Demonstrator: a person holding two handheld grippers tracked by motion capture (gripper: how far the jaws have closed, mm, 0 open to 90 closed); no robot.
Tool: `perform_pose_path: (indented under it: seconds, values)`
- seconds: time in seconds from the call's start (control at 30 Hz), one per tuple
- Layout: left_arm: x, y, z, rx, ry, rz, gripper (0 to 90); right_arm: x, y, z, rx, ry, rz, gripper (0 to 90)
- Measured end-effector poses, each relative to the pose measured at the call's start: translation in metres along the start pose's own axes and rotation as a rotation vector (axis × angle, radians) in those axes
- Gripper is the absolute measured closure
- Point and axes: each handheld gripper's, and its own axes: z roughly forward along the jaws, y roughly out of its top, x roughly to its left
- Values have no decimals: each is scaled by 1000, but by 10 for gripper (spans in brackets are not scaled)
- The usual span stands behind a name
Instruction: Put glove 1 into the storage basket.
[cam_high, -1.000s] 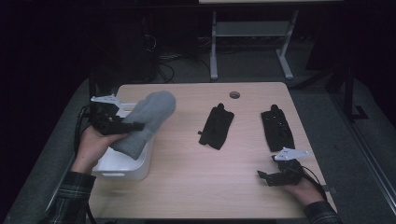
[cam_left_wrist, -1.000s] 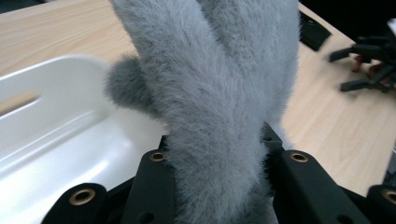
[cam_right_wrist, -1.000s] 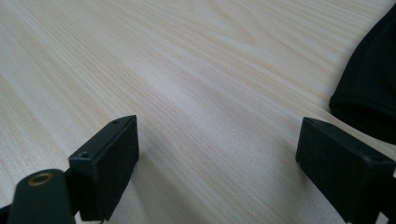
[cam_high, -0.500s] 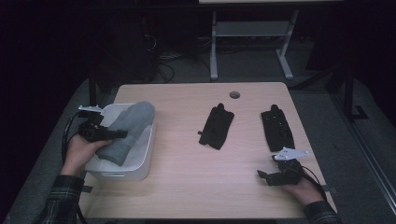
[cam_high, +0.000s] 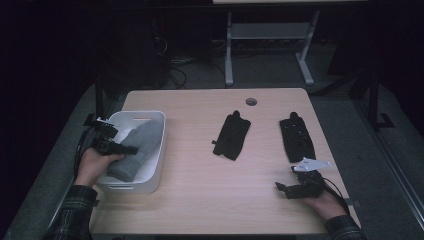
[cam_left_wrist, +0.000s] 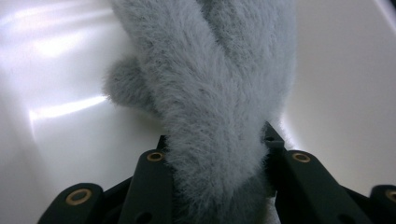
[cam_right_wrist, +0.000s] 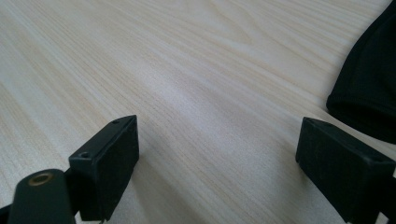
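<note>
Left gripper jaws just easing apart, fuzzy grey fleece mitten between them, lowered into white plastic bin; next: release fully, withdraw. Right gripper jaws spread, resting on wooden worktop beside 2 black gloves

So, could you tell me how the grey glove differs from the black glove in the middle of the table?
The grey glove is fluffy and lies in the white bin, between the left gripper's jaws. The black glove is smooth, flat on the table, untouched. Both are single gloves.

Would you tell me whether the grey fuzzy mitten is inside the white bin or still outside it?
Inside: the grey mitten lies within the white bin, white walls around it, between the left gripper fingers.
</note>
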Motion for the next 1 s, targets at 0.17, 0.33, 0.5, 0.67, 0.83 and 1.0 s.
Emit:
perform_pose_path:
  seconds: [0.17, 0.33, 0.5, 0.67, 0.83, 1.0]
  values:
    - [-2, 2, 3, -12, 22, -14, 551, 0, 0, 0, 0, 0, 0, 129]
    - [-4, 2, -2, -52, 89, -8, 408, 0, 0, 0, 0, 0, 0, 128]
    - [-3, 2, -17, -124, 134, -8, 380, 0, 0, 0, 0, 0, 0, 128]
    - [-1, 3, -26, -158, 132, -4, 389, 0, 0, 0, 0, 0, 0, 128]
    - [-9, 5, -35, -228, 99, 15, 334, 0, 0, 0, 0, 0, 0, 128]
    - [-21, 11, -41, -265, 89, 48, 279, 0, 0, 0, 0, 0, 0, 128]
